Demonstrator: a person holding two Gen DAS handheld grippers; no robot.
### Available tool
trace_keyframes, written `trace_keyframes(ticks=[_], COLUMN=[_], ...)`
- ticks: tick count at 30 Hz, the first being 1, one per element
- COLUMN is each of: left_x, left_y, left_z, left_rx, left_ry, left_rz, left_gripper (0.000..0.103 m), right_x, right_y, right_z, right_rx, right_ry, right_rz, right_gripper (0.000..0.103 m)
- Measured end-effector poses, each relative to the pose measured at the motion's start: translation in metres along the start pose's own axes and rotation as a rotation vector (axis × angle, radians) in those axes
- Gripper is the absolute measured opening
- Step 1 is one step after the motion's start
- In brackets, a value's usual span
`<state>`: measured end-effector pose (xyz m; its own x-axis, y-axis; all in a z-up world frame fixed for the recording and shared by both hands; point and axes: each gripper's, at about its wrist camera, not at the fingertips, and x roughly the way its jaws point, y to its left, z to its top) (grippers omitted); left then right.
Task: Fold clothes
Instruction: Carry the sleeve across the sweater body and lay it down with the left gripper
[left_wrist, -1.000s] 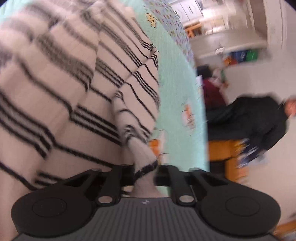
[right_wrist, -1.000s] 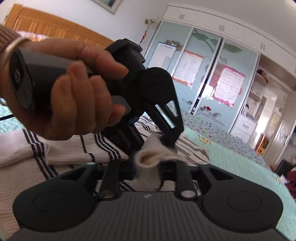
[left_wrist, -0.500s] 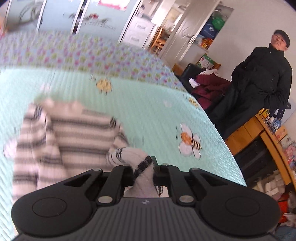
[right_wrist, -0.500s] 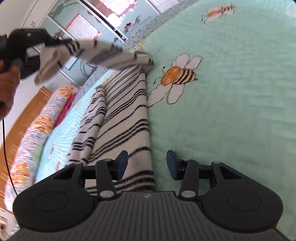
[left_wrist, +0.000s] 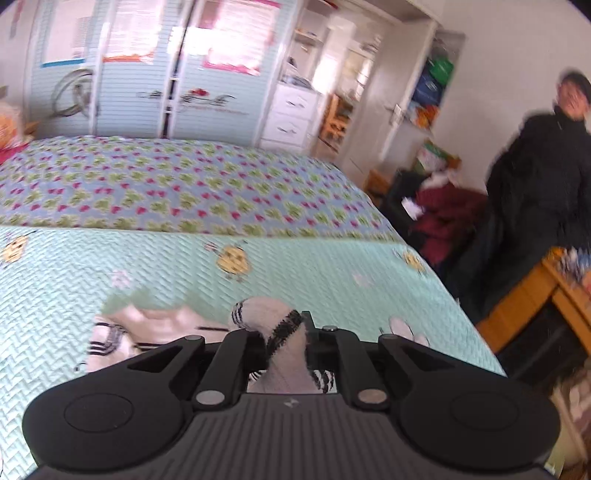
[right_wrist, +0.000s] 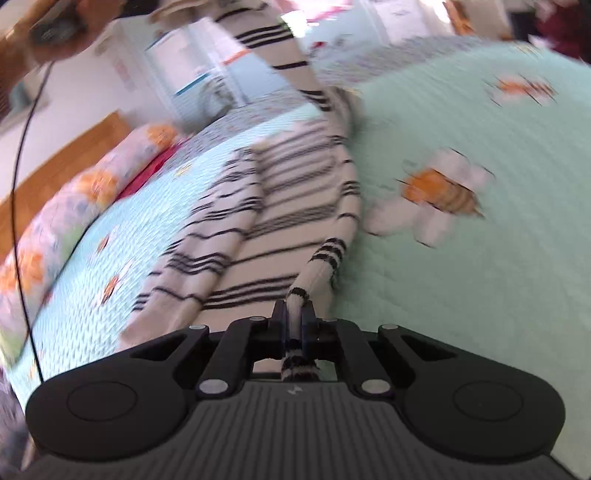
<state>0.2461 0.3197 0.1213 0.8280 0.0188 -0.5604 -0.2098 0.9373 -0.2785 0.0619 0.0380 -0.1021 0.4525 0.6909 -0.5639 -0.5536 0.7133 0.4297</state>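
Since a second ago my left tongs (left_wrist: 286, 345) have lifted their end of the striped sweater (right_wrist: 280, 206) high off the bed, and my right tongs (right_wrist: 294, 325), which stood spread over the hem half a second ago, are now closing on a striped fold. That fold sits between the right pads, and they look pressed on it. My left tongs are pinched tight on a bunched, black-edged cuff or corner of the same sweater (left_wrist: 273, 332).

From the right wrist view the sweater stretches away from my right tongs in a long band, lying on the bed at the near end and rising toward the top of the picture, where my left hand (right_wrist: 62, 33) holds its grip with a dark cable (right_wrist: 16, 177) hanging below it. From the left wrist view, part of the sweater lies crumpled on the quilt just past the tongs.

Around it the mint bee-print quilt (left_wrist: 295, 266) is bare on the right, with open room to the bed's edge. A floral pillow (right_wrist: 77, 199) and a wooden headboard (right_wrist: 62, 155) lie to the left. Beyond the bed stand wardrobe doors (left_wrist: 147, 81), a wooden desk (left_wrist: 535, 295), and a person in a dark coat (left_wrist: 539, 177), well clear of the sweater.
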Motion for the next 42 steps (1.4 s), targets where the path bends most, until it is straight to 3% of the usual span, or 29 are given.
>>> trace_keyframes(ticks=[4,8,14,15,19,22,26,29,33,39,42], left_x=[-0.020,-0.033,-0.024,-0.022,-0.023,-0.032,-0.042,-0.042,-0.044,-0.051,-0.054], left_y=[0.046,0.099,0.168,0.177,0.205,0.211,0.204,0.194,0.185,0.169,0.163], left_z=[0.008,-0.007,-0.063,-0.073,-0.102,-0.109,-0.107,-0.108,-0.113,-0.119,-0.117], left_rx=[-0.068,-0.153,-0.267,-0.284,-0.350,-0.366,-0.330,-0.294,-0.287,-0.250,-0.228], left_ry=[-0.036,-0.053,0.049,0.068,0.119,0.114,0.106,0.110,0.118,0.128,0.123], left_rz=[0.059,0.133,0.222,0.233,0.241,0.230,0.204,0.199,0.199,0.206,0.208], left_gripper=[0.009,0.009,0.009,0.009,0.009,0.009,0.009,0.009,0.009,0.009,0.009], right_x=[0.021,0.047,0.063,0.062,0.050,0.033,-0.012,-0.041,-0.060,-0.044,-0.013], right_y=[0.037,0.063,0.070,0.070,0.069,0.069,0.055,0.051,0.074,0.120,0.131], right_z=[0.008,0.004,-0.004,-0.004,-0.006,-0.012,-0.020,-0.033,-0.058,-0.075,-0.076], right_rx=[-0.126,-0.216,-0.266,-0.271,-0.281,-0.291,-0.238,-0.292,-0.459,-0.564,-0.593], right_ry=[0.035,0.116,0.194,0.195,0.201,0.179,0.070,0.011,0.005,-0.003,0.041], right_rz=[0.025,0.039,0.021,0.023,0.067,0.062,0.051,0.004,0.019,0.020,-0.041], right_gripper=[0.007,0.008,0.013,0.020,0.032,0.036,0.045,0.047,0.047,0.048,0.046])
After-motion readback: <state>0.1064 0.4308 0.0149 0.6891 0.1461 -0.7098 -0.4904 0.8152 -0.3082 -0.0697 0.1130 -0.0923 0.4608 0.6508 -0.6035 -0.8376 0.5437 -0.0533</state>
